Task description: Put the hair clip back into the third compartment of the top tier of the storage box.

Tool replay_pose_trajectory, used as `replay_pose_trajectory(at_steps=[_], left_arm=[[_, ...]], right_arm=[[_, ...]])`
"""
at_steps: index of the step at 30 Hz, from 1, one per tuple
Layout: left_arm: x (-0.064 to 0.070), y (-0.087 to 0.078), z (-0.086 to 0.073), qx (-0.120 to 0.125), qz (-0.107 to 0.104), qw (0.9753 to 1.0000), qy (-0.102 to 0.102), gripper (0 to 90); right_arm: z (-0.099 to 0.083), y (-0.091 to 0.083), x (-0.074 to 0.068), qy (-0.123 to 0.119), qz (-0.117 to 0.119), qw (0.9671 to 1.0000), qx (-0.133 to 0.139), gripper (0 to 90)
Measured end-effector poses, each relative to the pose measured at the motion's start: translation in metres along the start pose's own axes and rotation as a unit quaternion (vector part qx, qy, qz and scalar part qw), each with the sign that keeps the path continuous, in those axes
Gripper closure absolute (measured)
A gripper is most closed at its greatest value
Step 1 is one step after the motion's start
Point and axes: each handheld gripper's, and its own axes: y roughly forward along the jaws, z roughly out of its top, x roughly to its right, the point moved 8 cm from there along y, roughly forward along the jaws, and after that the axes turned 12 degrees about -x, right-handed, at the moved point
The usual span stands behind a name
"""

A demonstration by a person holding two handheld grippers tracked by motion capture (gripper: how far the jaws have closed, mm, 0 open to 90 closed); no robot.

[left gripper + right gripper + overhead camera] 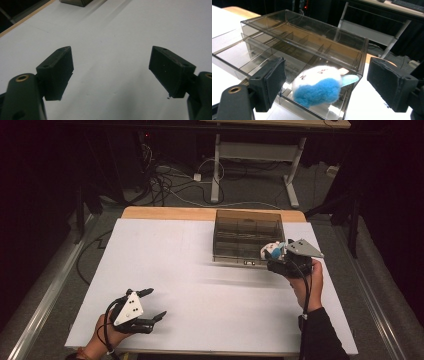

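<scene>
Overhead, my left gripper point(152, 304) rests low on the near left part of the white bench point(200, 270), its jaws spread wide with nothing between them. My right gripper point(274, 251) is held up at the near right corner of the clear box point(247, 236), which stands toward the far right of the bench. From up there a small white and blue toy point(270, 250) shows just at that gripper's tip, but I cannot tell from that angle whether the jaws touch it.

The right gripper view settles that. My right gripper point(325, 85) is wide open, and the toy point(319, 86) lies between the two pads without touching either one. It is a fluffy thing, white on top and blue below, with a pale blue flap sticking out toward one side, and it sits at the near corner of the box point(299, 45), on or just inside its rim; I cannot tell which. This view also shows what the high one blurs: the box is tinted see-through plastic split by thin dividers into many small compartments, and it appears to have stacked levels.

The left gripper view shows my left gripper point(111, 72) open just as wide over bare white bench point(112, 30), holding nothing, with a corner of the box point(77, 2) at the top edge, well apart from it.
</scene>
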Motion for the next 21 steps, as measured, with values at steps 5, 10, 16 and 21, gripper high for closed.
replay_pose_trajectory(at_steps=[5, 10, 16, 21], left_arm=[[0.0, 0.0, 0.0, 0.0, 0.0, 1.0, -0.001, 18.9], [0.0, 0.0, 0.0, 0.0, 0.001, 1.0, -0.001, 18.9], [0.0, 0.0, 0.0, 0.0, 0.002, 1.0, -0.001, 18.9], [0.0, 0.0, -0.001, -0.001, 0.003, 1.0, -0.001, 18.9]], right_arm=[[0.0, -0.002, -0.002, 0.007, 0.004, 0.9999, 0.01, 14.7], [0.0, -0.004, -0.005, 0.014, 0.008, 0.9997, 0.017, 14.8], [0.001, -0.007, -0.009, 0.008, 0.006, 0.9997, 0.024, 15.2], [0.002, -0.01, -0.014, 0.004, 0.013, 0.9995, 0.029, 15.3]])
